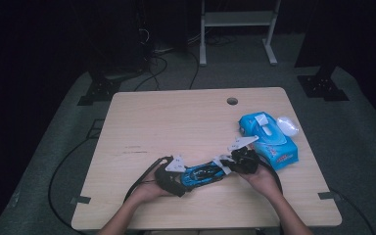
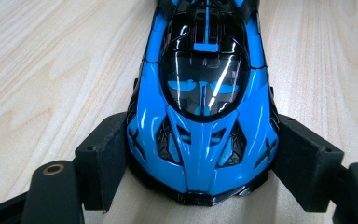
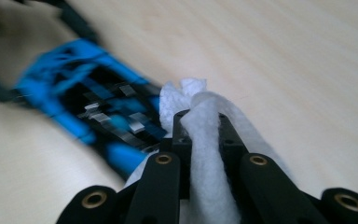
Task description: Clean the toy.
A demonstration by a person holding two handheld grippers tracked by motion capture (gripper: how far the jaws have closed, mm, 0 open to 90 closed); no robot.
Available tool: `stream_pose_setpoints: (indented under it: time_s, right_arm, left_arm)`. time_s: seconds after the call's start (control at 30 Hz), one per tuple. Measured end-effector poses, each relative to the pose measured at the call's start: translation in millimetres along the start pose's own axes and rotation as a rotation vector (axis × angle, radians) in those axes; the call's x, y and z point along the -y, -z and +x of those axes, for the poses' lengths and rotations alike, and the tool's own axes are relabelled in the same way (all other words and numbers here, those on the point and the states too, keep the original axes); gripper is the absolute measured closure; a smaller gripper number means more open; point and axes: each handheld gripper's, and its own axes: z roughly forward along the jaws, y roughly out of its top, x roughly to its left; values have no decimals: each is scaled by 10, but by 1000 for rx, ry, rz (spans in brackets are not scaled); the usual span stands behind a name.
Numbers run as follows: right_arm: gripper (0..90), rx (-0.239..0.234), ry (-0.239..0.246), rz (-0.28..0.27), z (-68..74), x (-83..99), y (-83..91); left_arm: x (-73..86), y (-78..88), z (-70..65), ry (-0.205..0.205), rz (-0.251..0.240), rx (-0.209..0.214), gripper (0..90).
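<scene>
Here the wooden desk [image 1: 176,122] carries everything, with a round hole near its far edge seen from the high view. On the person's right sits a blue pack of wet wipes [image 1: 269,142], its white flap up, and a clear lid-like piece just beyond it that is too small to make out.

The blue-and-black toy car [image 1: 203,174] lies near the front edge between the two hands. The left gripper view gives what the high view cannot: the car's nose [image 2: 200,135] points toward the camera, and the left gripper [image 2: 200,161] has its jaws clamped on the car's front flanks, pads pressed against both sides. The car's tail is cut off at the top of that view.

The right gripper [image 3: 200,128] has its jaws closed tight on a bunched white wipe [image 3: 198,100], which sticks out past the tips at the car's far end. In the right gripper view the car [image 3: 84,98] is blurred, so whether the wipe touches it cannot be told. From above, the wipe is hidden beneath the right gripper [image 1: 242,159].
</scene>
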Motion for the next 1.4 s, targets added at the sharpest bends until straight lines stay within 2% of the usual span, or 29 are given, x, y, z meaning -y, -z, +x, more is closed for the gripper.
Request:
stream_pose_setpoints:
  time_s: [0.03,0.13,0.27,0.33,0.47,0.57,0.7,0.77,0.83,0.9,1.1,1.2,1.23,1.33,1.4]
  right_arm:
    - [814,-34,-9,-8,33,32,21]
    - [813,-80,15,-26,151,105,52]
    - [814,-119,-21,-53,122,131,93]
    - [814,-129,-15,-46,132,131,88]
    - [813,-159,-1,-49,157,136,77]
    - [813,-167,11,-45,150,154,65]
    - [813,-165,24,-59,155,194,59]
    - [813,-157,38,-62,170,204,58]
    - [814,-151,50,-63,180,207,59]
    - [814,-143,57,-64,194,211,62]
    - [817,-133,75,-90,231,266,67]
    - [819,-124,100,-102,263,293,76]
    - [820,-117,122,-100,287,303,85]
    - [821,-113,157,-89,336,326,98]
    - [821,-115,156,-90,342,344,106]
  left_arm:
    - [0,-1,0,0,0,-1,245]
    - [-4,0,-2,1,4,-4,244]
    - [-16,2,-1,16,17,-2,240]
    - [-25,15,19,26,32,7,234]
    - [3,65,99,107,11,63,196]
    - [15,134,156,163,-38,93,192]
    - [34,192,250,262,-111,117,193]
    - [44,182,284,295,-119,123,203]
    - [50,149,288,311,-96,124,216]
    - [54,120,274,311,-77,133,218]
    - [56,108,257,326,-78,141,231]
    - [59,107,241,339,-78,148,238]
    - [59,105,237,341,-77,152,238]
    - [54,95,219,340,-75,169,241]
    - [42,95,201,322,-74,174,265]
